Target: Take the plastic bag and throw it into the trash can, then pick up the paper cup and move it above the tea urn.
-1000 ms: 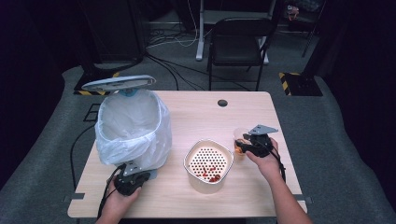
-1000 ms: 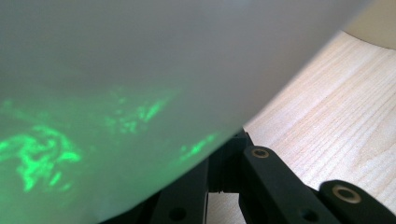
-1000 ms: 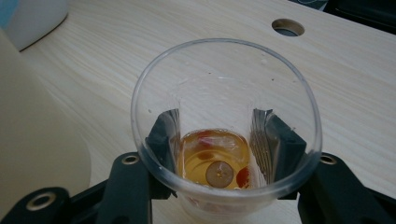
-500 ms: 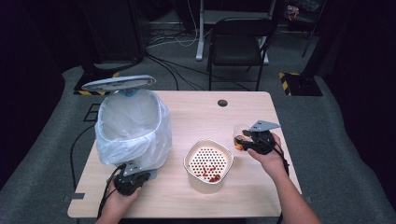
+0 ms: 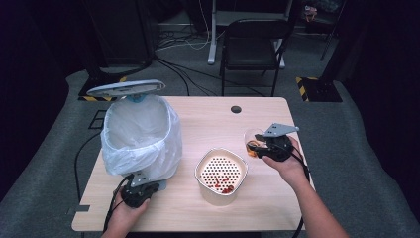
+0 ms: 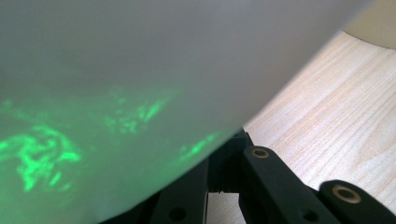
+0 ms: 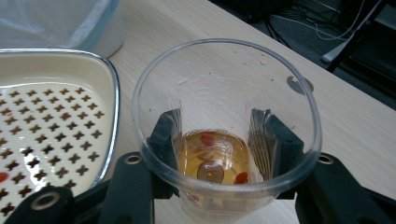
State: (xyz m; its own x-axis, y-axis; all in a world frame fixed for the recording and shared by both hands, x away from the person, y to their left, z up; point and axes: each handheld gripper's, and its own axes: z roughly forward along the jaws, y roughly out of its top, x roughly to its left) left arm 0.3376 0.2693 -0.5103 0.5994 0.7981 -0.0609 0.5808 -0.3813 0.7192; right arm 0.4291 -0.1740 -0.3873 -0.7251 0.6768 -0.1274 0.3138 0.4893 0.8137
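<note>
Cup (image 7: 226,135) of amber liquid: my right fingers (image 7: 161,135) are clamping it | left fingers (image 6: 261,172) under bin liner (image 5: 141,136): I cannot tell their gap

A translucent white plastic sheet (image 6: 140,70), perhaps a bin liner, is hanging over the black gripper (image 6: 229,186), green light glinting on it, beside the pale wooden worktop (image 6: 336,121).

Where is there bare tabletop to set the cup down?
Free: the far strip around the grommet hole, and the near edge between the strainer bowl and the right tongs holding the cup. Crowded: the left, by the lined bin.
</note>
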